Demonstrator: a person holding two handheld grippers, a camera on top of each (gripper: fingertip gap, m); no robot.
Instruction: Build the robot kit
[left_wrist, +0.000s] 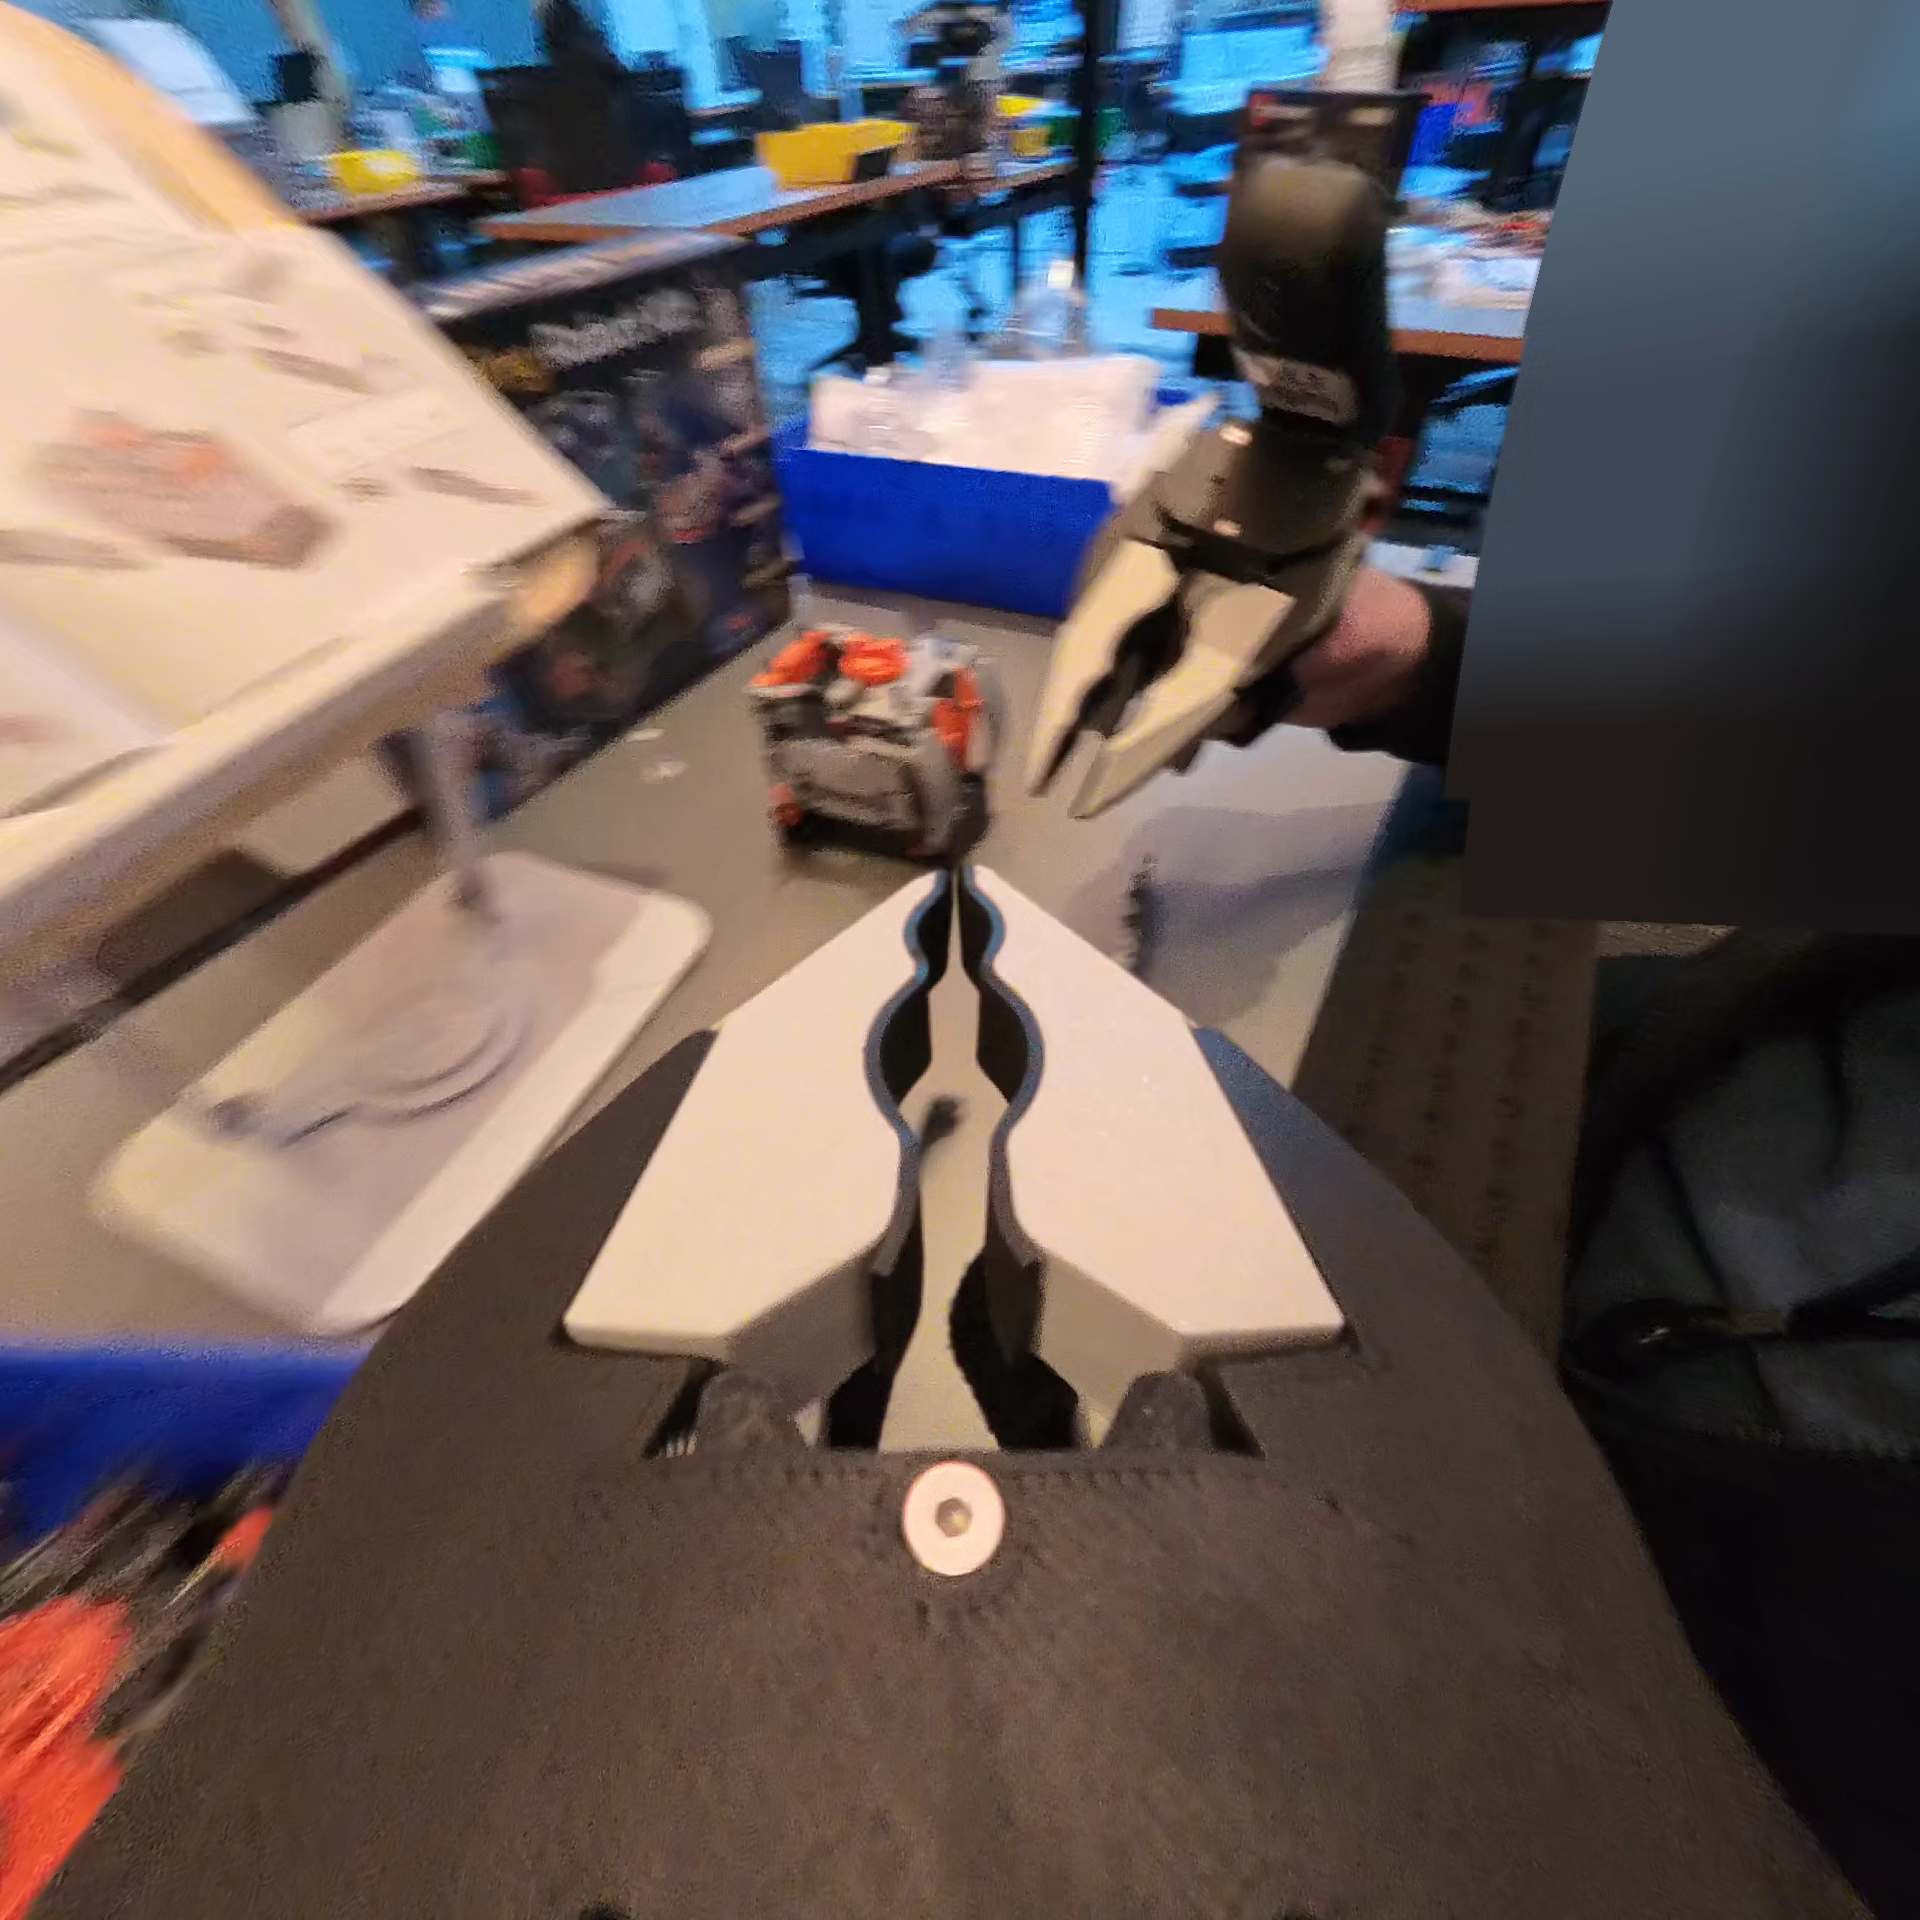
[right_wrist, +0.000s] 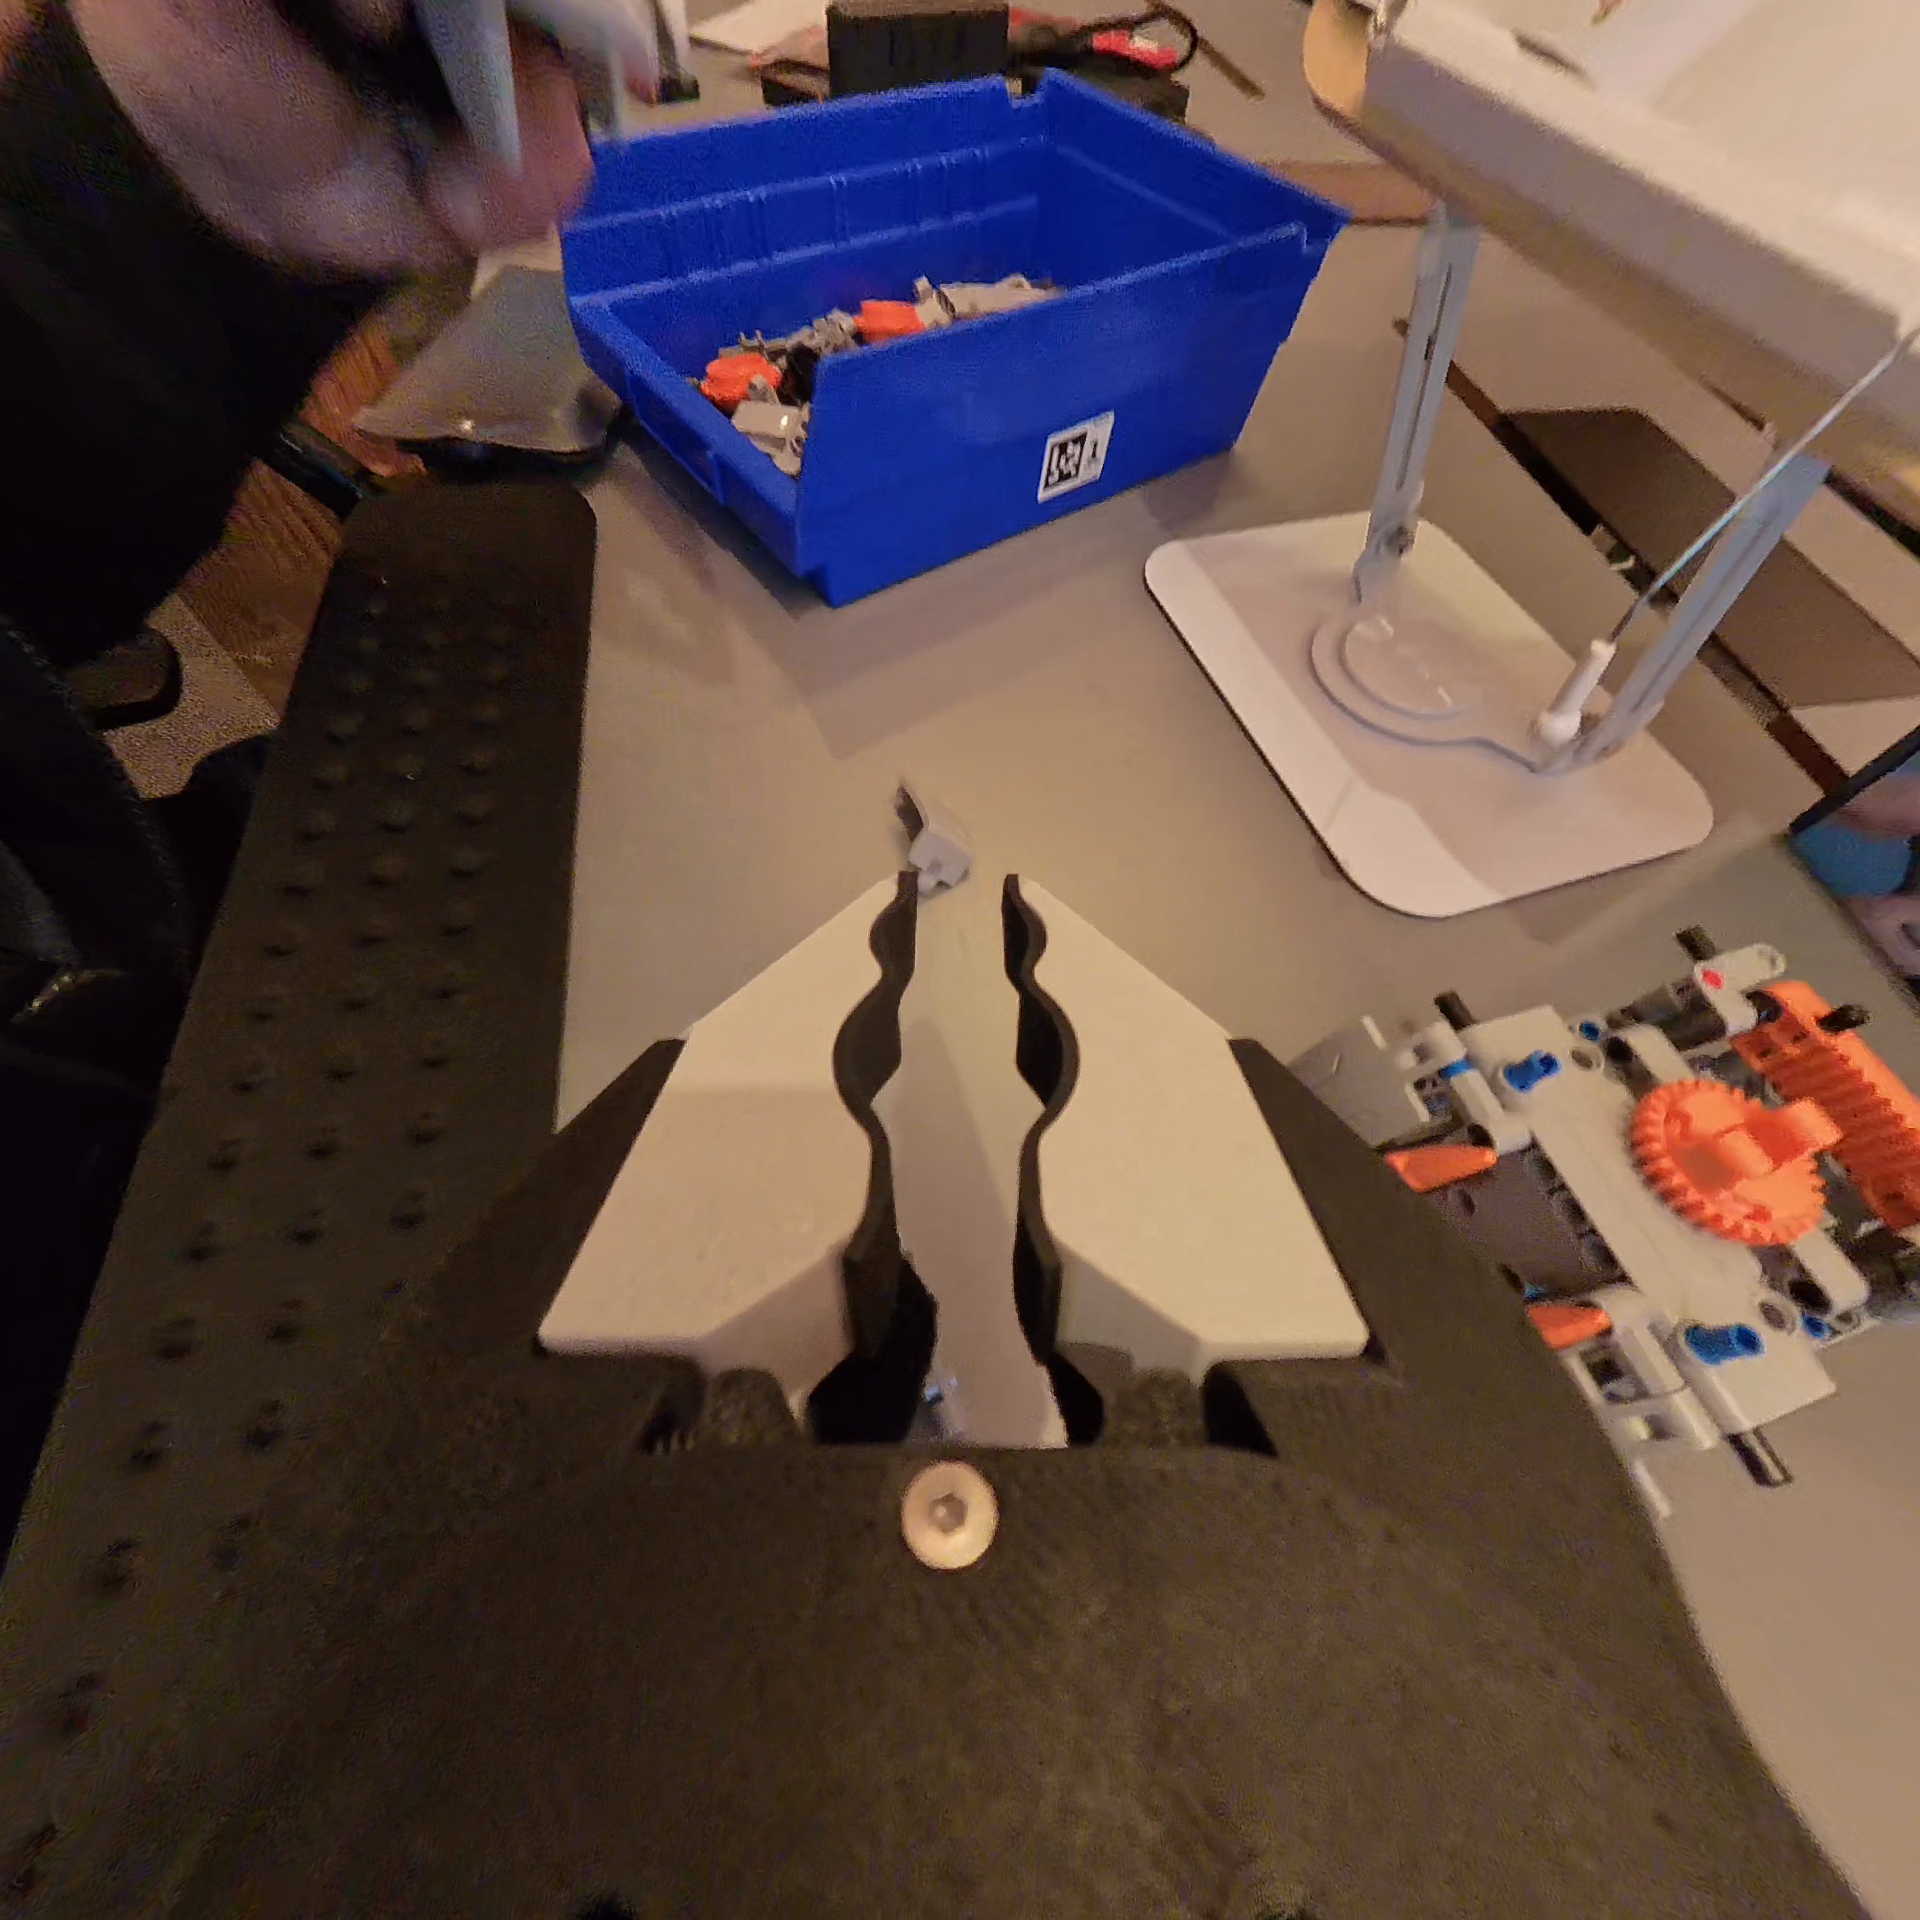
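In the left wrist view my left gripper (left_wrist: 954, 881) is shut with nothing seen between its tips. It hovers just short of a grey and orange brick-built model (left_wrist: 873, 738) on the grey table (left_wrist: 675, 862). My right gripper (left_wrist: 1081, 790) shows to the right of the model, held in a hand, fingers slightly apart. In the right wrist view my right gripper (right_wrist: 956, 883) is open. A small grey piece (right_wrist: 938, 840) lies on the table just ahead of its left fingertip (right_wrist: 906, 883), not pressed between the pads. The model (right_wrist: 1662, 1164) lies to the right.
A blue bin (right_wrist: 935, 499) with loose grey and orange parts stands ahead. A white stand (right_wrist: 1423, 727) holds an open booklet (left_wrist: 208, 416). A dark printed box (left_wrist: 644, 468) and another blue bin (left_wrist: 935, 530) stand behind the model. A black studded panel (right_wrist: 364, 935) lies at left. The left gripper's tips are roughly 15 cm from the right gripper's. The black studded panel (right_wrist: 364, 935) is about 20 cm from both grippers' fingertips.
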